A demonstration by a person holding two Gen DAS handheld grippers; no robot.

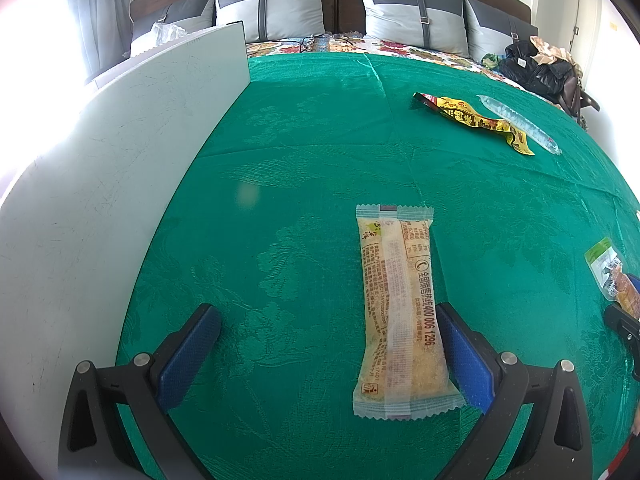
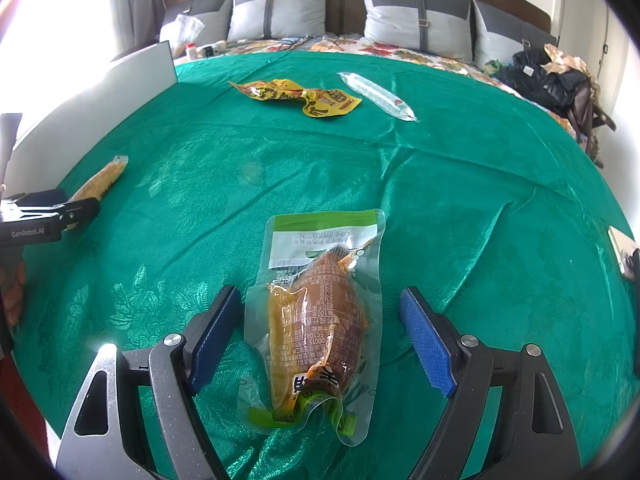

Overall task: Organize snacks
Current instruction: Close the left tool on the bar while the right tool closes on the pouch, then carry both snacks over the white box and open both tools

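Observation:
A long pale-yellow snack bar packet [image 1: 400, 312] lies on the green cloth [image 1: 312, 152], between my open left gripper's [image 1: 328, 312] blue pads and right beside the right pad [image 1: 460, 356]. It also shows in the right wrist view [image 2: 102, 180]. A clear vacuum pouch with a brown meat piece and green label [image 2: 320, 312] lies between the spread pads of my open right gripper [image 2: 320, 300], touching neither; its edge shows in the left wrist view [image 1: 610, 276]. A yellow crumpled packet [image 2: 298, 96] [image 1: 476, 120] and a clear tube packet [image 2: 376, 96] [image 1: 520, 122] lie farther back.
A white upright board [image 1: 132, 152] [image 2: 100, 96] stands along the cloth's left side. Grey pillows [image 1: 280, 8] line the headboard. A black bag with clothes [image 2: 548, 76] sits at the far right. Small bottles and a plastic bag [image 2: 190, 40] lie behind the board.

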